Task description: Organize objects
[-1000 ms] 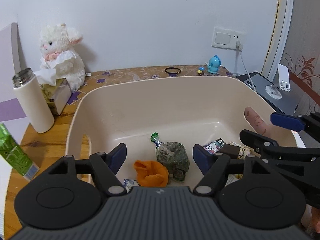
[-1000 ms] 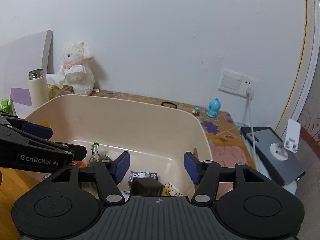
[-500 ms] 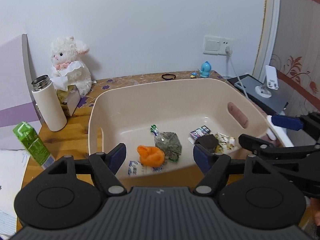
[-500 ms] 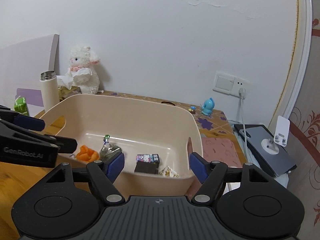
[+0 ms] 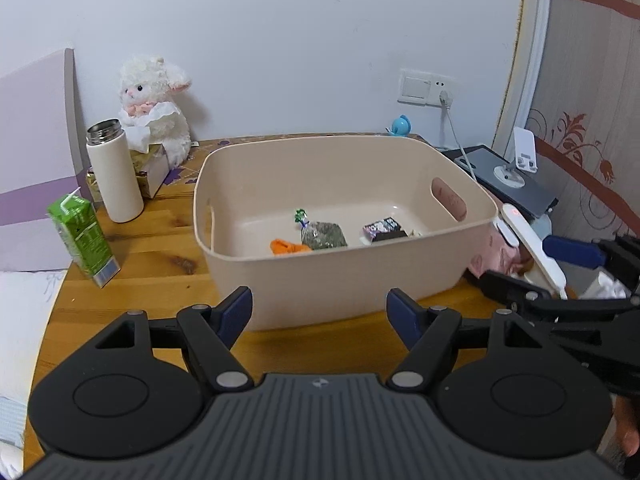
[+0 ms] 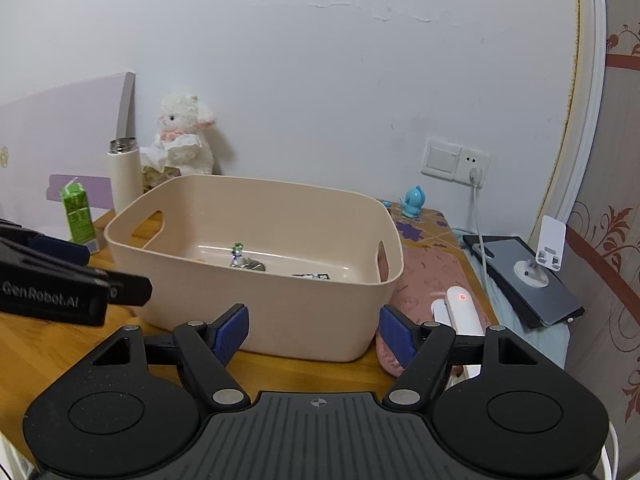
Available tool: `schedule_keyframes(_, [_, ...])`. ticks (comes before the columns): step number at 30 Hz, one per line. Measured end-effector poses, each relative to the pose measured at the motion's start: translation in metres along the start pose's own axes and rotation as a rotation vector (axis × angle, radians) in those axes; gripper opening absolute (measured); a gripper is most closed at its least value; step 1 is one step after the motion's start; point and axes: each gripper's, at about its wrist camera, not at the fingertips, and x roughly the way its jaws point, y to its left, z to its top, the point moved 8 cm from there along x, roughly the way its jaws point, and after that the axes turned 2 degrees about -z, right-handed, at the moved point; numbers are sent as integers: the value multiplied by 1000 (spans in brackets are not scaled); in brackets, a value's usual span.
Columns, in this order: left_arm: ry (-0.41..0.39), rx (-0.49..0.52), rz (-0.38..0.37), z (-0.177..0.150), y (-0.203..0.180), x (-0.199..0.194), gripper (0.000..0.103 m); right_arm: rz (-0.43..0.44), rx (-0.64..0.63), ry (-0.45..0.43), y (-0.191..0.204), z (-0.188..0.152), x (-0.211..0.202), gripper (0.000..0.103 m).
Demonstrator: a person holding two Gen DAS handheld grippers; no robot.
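Hovering above the wooden table (image 5: pixel 132 304), the left gripper (image 5: pixel 319 312) and right gripper (image 6: pixel 314 330) both hang with fingers spread apart and nothing between them. Directly ahead of both sits the beige bin (image 5: pixel 344 280), holding an orange item (image 5: pixel 286 246), a clear packet (image 5: pixel 323 235) and a dark packet (image 5: pixel 382 229). Ahead-left of the left gripper stand a green carton (image 5: pixel 83 240) and a white flask (image 5: pixel 114 172); 1 plush lamb (image 5: pixel 154 100) sits beyond.
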Motion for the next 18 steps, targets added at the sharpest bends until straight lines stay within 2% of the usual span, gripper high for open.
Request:
schedule_keyframes(7, [-10, 17, 4, -19, -1, -27, 75, 3, -6, -25, 7, -4, -28, 75])
schedule_keyframes(18, [-35, 44, 0, -33, -10, -64, 75, 34, 33, -2, 13, -27, -59, 77])
